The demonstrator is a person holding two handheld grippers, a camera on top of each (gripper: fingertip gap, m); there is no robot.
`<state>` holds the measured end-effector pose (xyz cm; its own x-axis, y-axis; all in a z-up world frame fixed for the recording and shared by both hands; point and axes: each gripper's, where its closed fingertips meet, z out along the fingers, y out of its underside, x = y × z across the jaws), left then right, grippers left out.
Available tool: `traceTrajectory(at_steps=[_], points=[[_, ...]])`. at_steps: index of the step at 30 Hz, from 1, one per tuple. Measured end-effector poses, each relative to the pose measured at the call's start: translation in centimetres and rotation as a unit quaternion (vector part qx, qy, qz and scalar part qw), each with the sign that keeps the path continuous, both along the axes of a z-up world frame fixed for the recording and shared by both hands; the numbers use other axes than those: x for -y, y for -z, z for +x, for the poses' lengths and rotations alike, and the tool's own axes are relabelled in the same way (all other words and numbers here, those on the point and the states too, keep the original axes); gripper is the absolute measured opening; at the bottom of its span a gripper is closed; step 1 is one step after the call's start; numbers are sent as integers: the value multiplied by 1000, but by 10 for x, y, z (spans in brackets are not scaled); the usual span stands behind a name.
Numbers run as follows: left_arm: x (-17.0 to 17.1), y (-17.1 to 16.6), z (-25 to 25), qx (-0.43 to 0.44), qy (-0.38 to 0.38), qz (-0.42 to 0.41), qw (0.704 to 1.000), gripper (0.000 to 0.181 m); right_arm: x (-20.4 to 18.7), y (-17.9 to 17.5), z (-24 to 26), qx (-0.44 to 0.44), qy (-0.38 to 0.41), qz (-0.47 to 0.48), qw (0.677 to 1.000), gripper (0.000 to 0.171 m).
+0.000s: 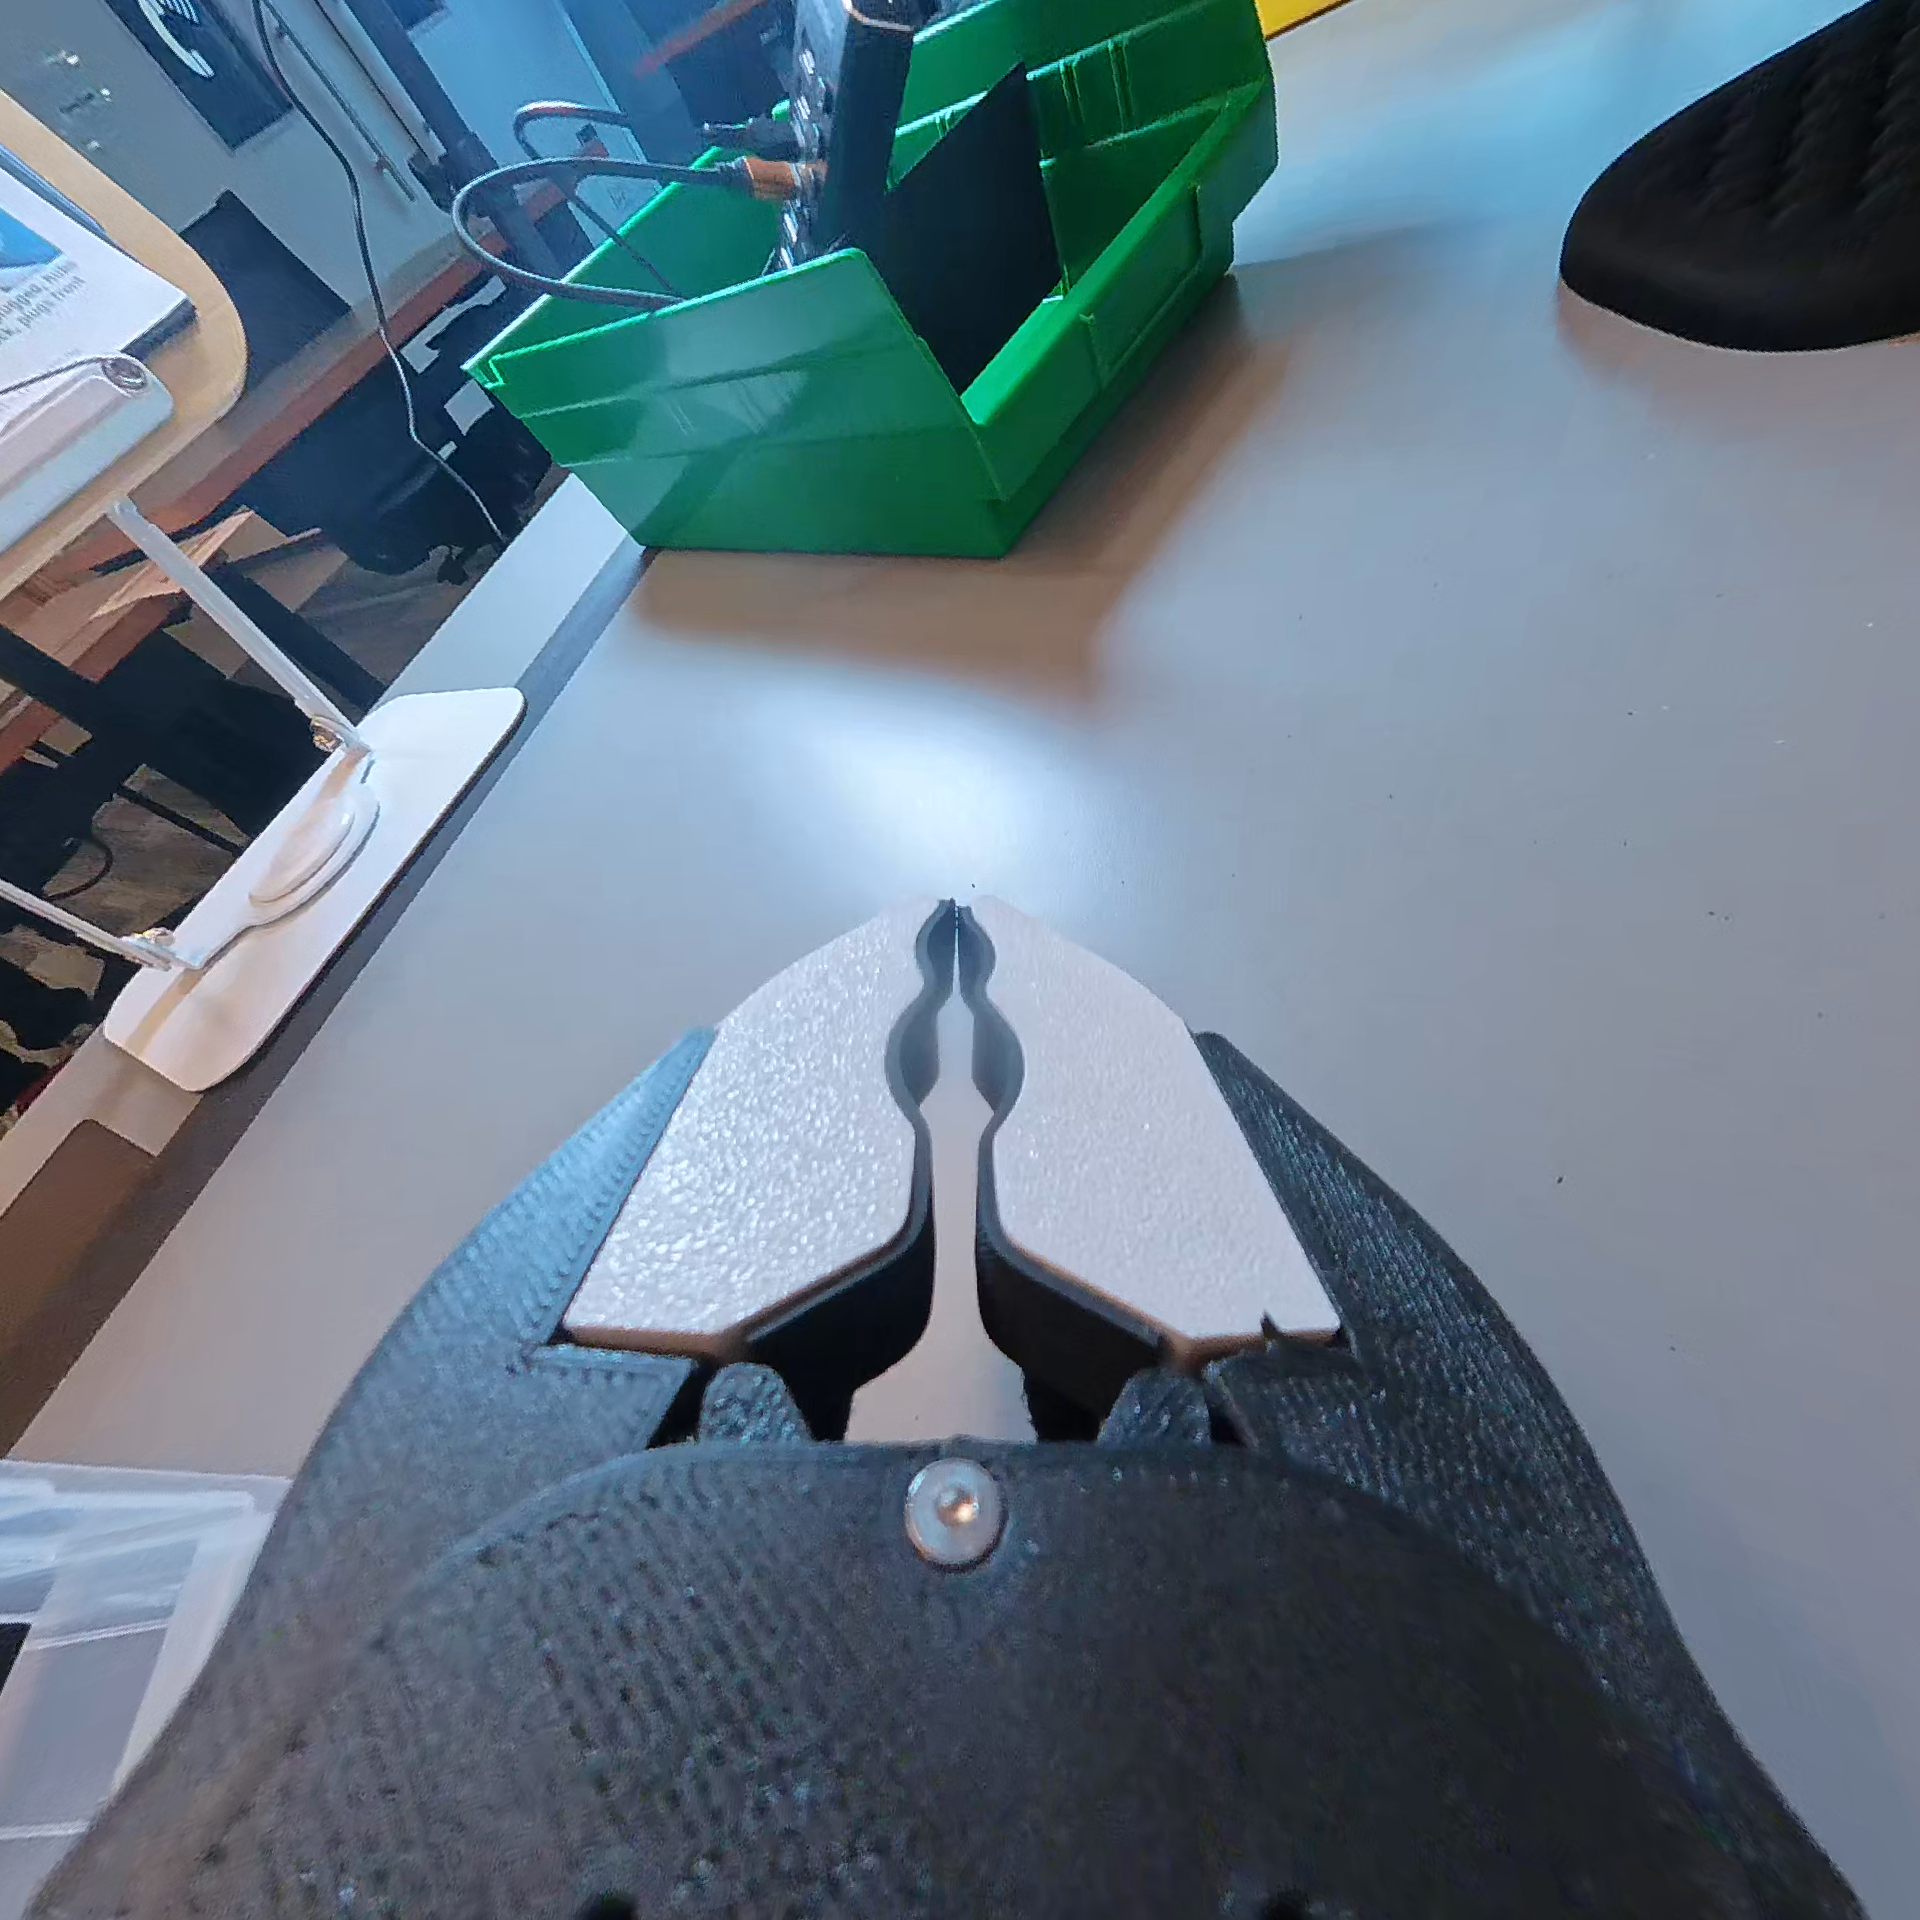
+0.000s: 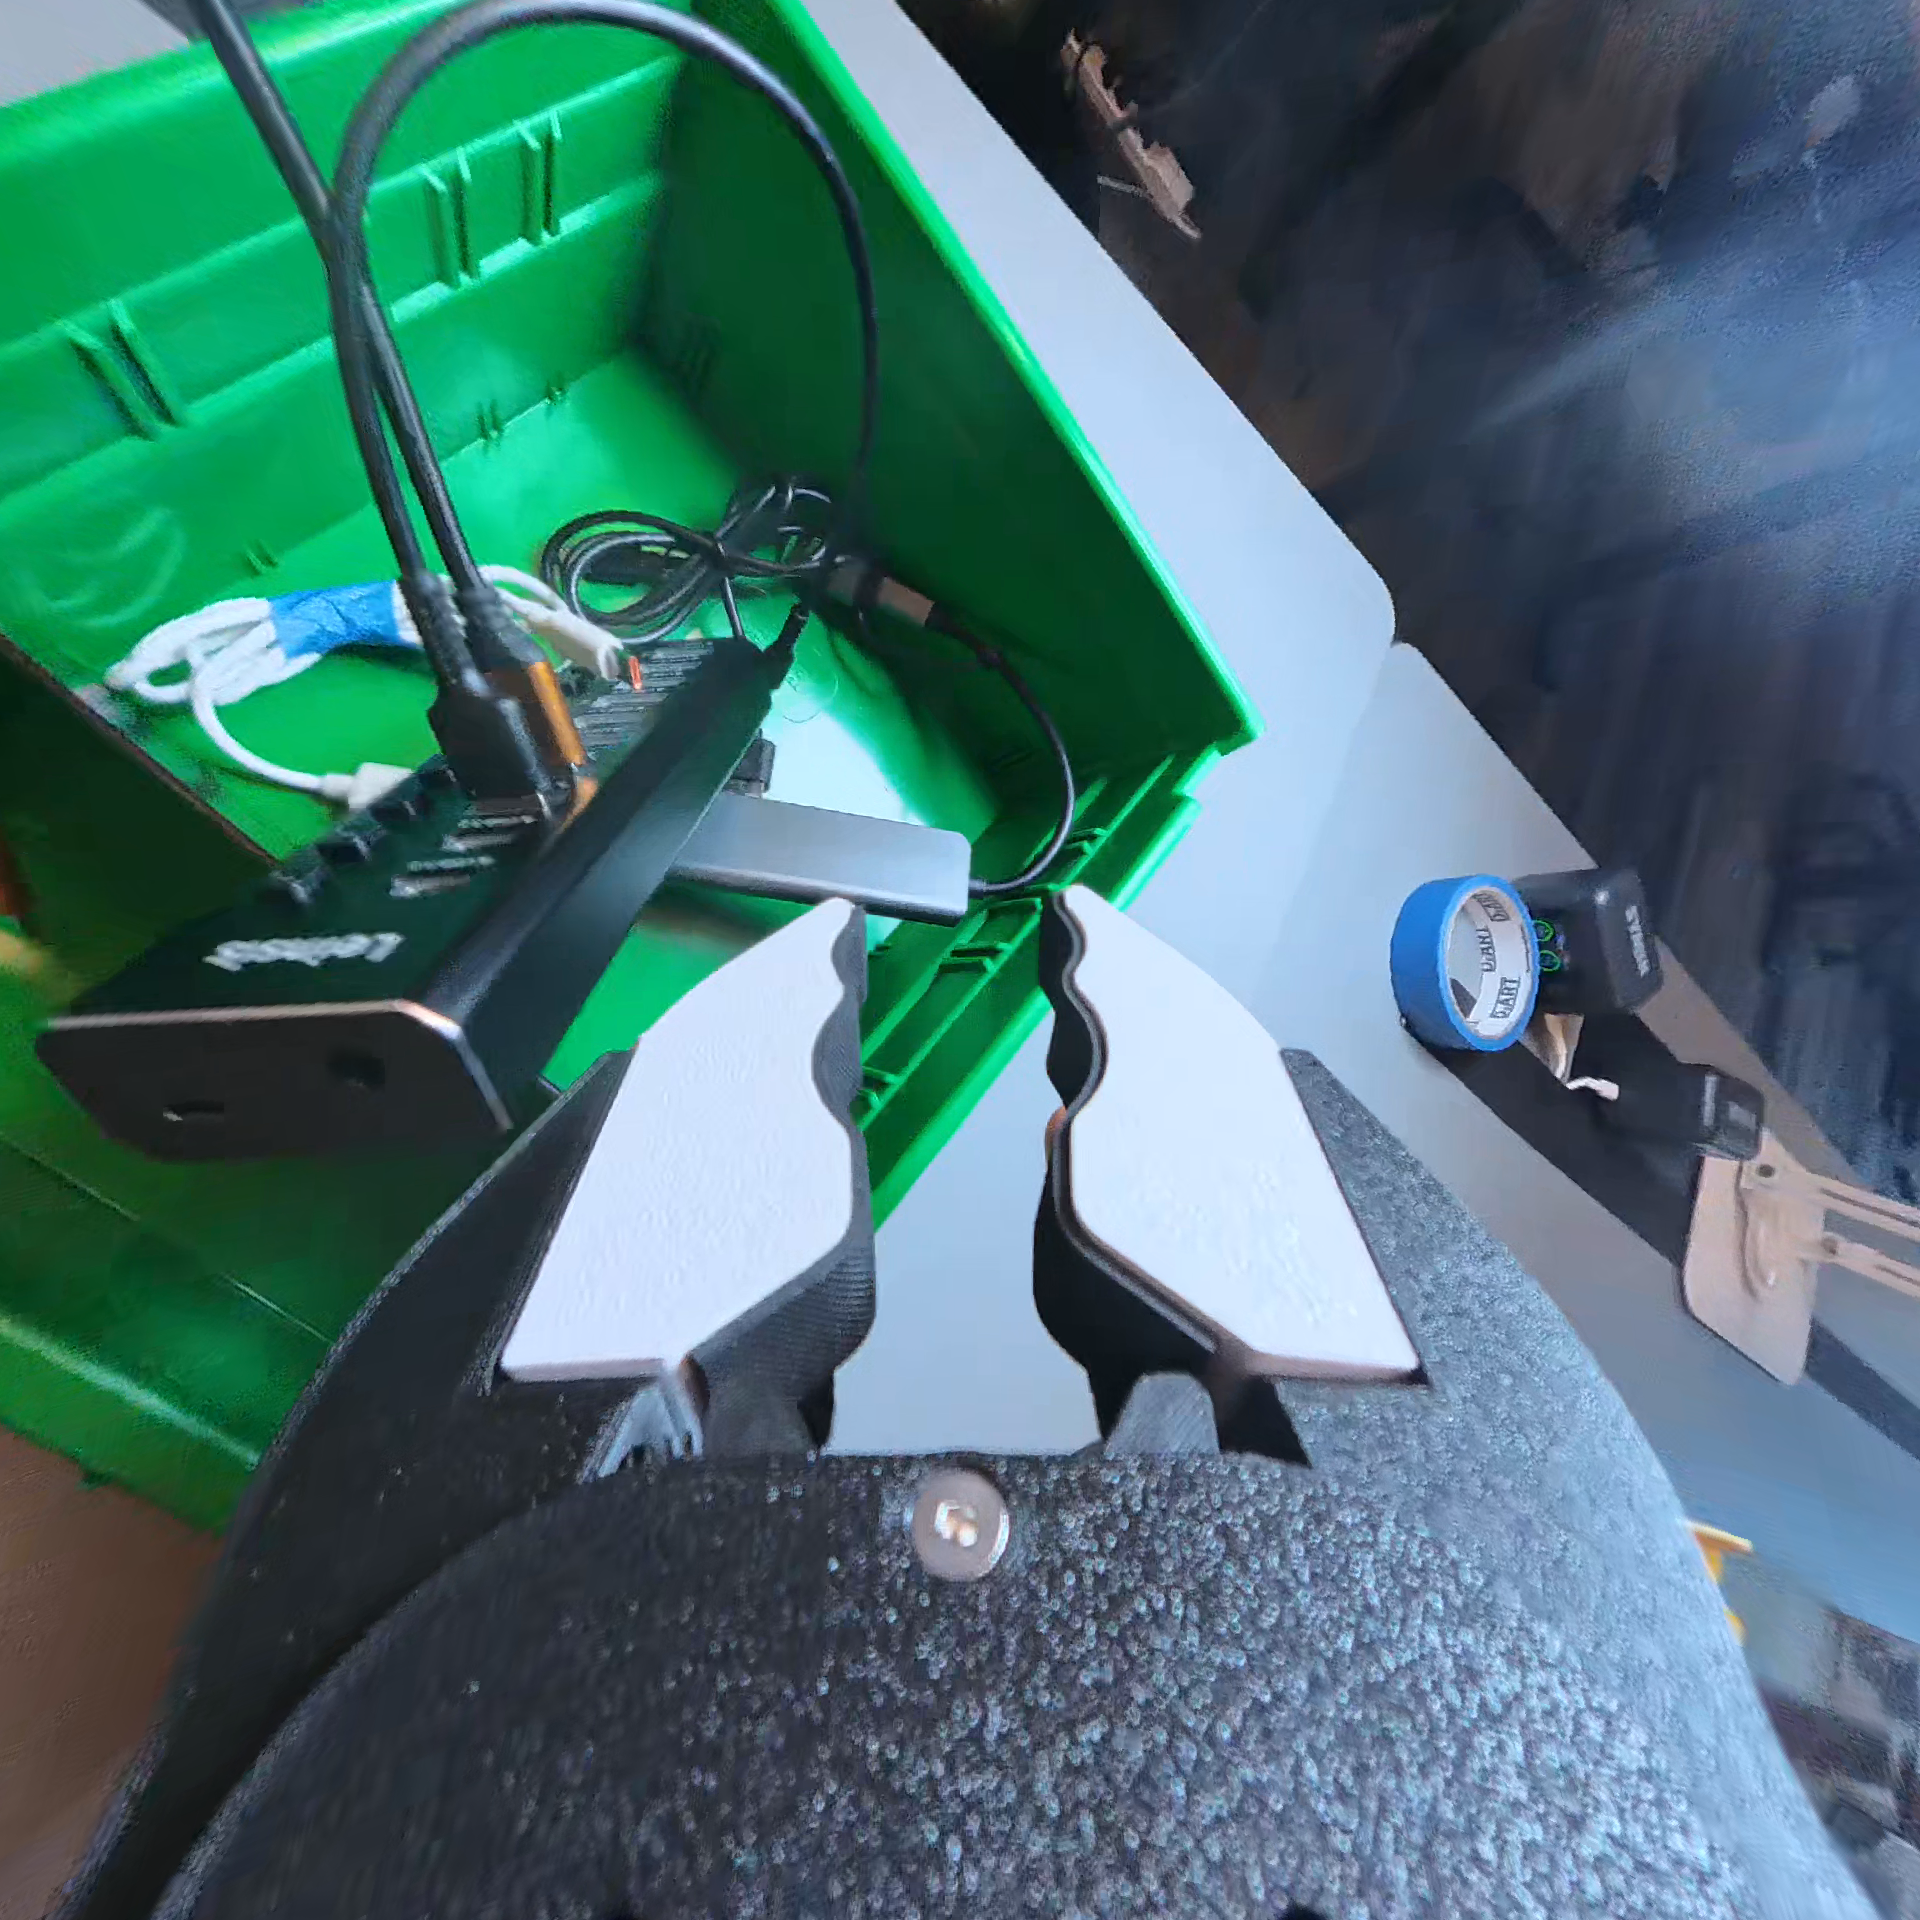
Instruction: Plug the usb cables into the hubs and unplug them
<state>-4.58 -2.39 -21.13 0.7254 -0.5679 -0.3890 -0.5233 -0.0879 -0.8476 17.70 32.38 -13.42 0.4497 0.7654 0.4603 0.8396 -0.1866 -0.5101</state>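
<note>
A green bin (image 2: 935, 416) holds a long black USB hub (image 2: 416, 914) propped on its near wall, with two black cables (image 2: 488, 707) plugged into it. A slim grey hub (image 2: 831, 857) lies on the bin floor beside coiled black cable (image 2: 665, 571) and a white cable (image 2: 239, 665) with blue tape. My right gripper (image 2: 951, 914) is open and empty, just above the bin's near rim, close to the grey hub. My left gripper (image 1: 956, 914) is shut and empty, low over the grey table (image 1: 1351, 831), well short of the bin (image 1: 831, 416). The right gripper's black body (image 1: 1766, 208) shows at top right.
A roll of blue tape (image 2: 1460, 961) and a small black device (image 2: 1600, 935) sit at the table edge on the right. A white lamp base (image 1: 312, 883) stands at the table's left edge. A clear plastic box (image 1: 104, 1621) lies near my left gripper. One gripper's finger ends stand about 40 cm off the other's. From either gripper's tips it is about 40 cm to the white lamp base (image 1: 312, 883).
</note>
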Motion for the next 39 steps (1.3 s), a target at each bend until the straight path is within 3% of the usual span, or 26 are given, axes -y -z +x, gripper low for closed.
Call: traceTrajectory(at_steps=[6, 9, 11, 12, 13, 16, 19, 21, 24, 28, 30, 32, 33, 36, 38, 39], points=[[-4, -7, -15, 50, -38, -20, 998, 2, 33, -35, -25, -80, -55, 30, 995, 39], [-5, -10, -22, 75, -52, -26, 995, 2, 48, 2, -20, 17, -59, -14, 998, 44], [-6, -12, -27, 76, -67, -21, 995, 3, 30, 23, 0, 120, -26, 33, 992, 43], [-6, -14, -31, 74, -76, -16, 994, 3, 24, 26, -1, 127, -29, 55, 990, 29], [-7, -16, -35, 71, -88, -10, 994, 6, 25, 29, -3, 116, -31, 46, 992, 23], [-7, -29, -63, 54, -142, 16, 988, 13, 29, 11, -11, 62, -36, 50, 996, 38], [2, -47, -103, 33, -199, 32, 979, 25, 58, -10, -17, 6, -89, 40, 995, 45], [15, -50, -134, 14, -236, 8, 972, 44, 95, -4, -14, 8, -147, -2, 989, 44], [36, -42, -177, -47, -276, -37, 959, 54, 161, 27, 3, 71, -244, -105, 961, 50], [63, 7, -211, -122, -279, -197, 932, 65, 192, 59, 8, 156, -283, -101, 941, 65], [67, 26, -223, -169, -280, -235, 915, 70, 192, 73, -1, 188, -289, -86, 935, 67], [68, 40, -232, -224, -275, -253, 900, 58, 191, 89, -13, 214, -299, -84, 926, 67], [65, 43, -234, -246, -270, -248, 898, 39, 190, 96, -19, 223, -303, -88, 922, 65], [58, 42, -236, -279, -267, -225, 895, 35, 176, 113, -34, 271, -319, -52, 907, 54], [56, 41, -232, -285, -262, -209, 898, 32, 176, 117, -49, 269, -349, -20, 897, 32], [55, 41, -226, -291, -253, -201, 901, 32, 175, 117, -53, 273, -355, -7, 894, 31]])
